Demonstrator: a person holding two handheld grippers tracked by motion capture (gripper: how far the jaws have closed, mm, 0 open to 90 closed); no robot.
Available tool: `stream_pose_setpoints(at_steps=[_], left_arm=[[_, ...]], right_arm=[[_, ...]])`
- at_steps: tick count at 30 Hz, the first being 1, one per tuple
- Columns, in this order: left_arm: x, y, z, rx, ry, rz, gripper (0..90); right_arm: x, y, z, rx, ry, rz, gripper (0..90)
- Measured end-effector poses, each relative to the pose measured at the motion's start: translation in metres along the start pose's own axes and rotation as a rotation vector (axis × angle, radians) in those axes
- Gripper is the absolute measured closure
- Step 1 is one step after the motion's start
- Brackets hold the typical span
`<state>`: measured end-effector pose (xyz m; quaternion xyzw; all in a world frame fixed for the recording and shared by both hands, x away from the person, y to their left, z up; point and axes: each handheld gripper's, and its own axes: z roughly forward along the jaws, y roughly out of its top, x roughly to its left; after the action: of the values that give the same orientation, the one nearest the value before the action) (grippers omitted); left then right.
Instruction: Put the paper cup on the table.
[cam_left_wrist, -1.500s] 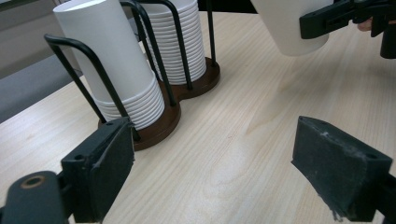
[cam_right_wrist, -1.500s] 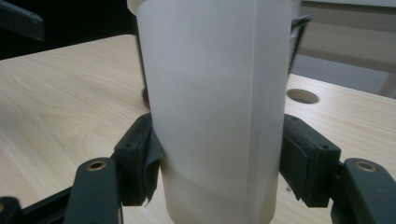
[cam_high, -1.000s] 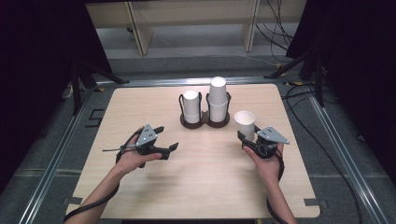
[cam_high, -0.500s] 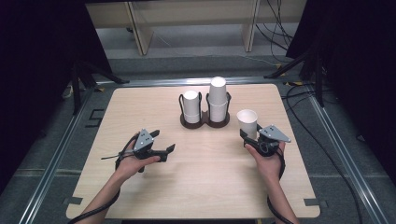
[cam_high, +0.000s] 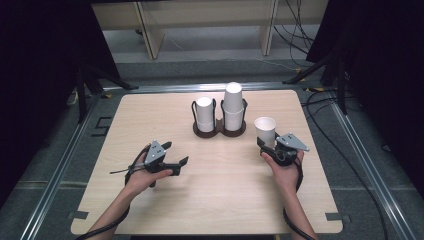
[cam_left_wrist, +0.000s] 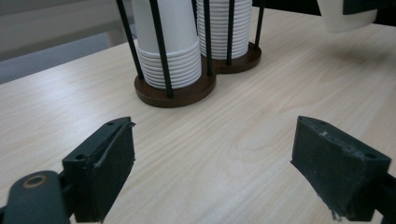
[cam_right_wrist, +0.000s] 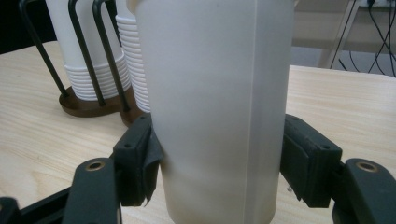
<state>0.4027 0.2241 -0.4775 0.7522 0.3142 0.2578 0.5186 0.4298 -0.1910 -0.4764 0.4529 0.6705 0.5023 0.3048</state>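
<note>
- Paper cup (cam_high: 265, 131) is clamped upright in the right gripper (cam_high: 272, 145), beside the cup holder (cam_high: 220, 131).
- Left gripper (cam_high: 177, 162) is wide open, holding nothing.
- Next move probably: place the cup gently, without crushing it.

No text, label or number is legible anywhere.

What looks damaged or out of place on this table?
Nothing is spilled. The pad on one jaw of the right tongs is torn and peeling beside the held paper cup. Both cup stacks stand upright in the holder.
</note>
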Motion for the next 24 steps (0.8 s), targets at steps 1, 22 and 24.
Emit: stream_pose_setpoints(at_steps=[1,22,24], left_arm=[[0.0,0.0,-0.001,0.013,0.006,0.0,12.6],[-0.001,-0.003,0.002,0.025,0.007,0.01,12.8],[-0.001,-0.004,0.003,0.012,0.003,0.008,12.8]], right_arm=[[-0.001,0.001,0.001,0.004,0.009,-0.015,35.2],[-0.013,0.006,0.028,0.13,-0.048,-0.01,35.2],[-0.011,0.005,0.029,0.152,-0.063,0.015,35.2]])
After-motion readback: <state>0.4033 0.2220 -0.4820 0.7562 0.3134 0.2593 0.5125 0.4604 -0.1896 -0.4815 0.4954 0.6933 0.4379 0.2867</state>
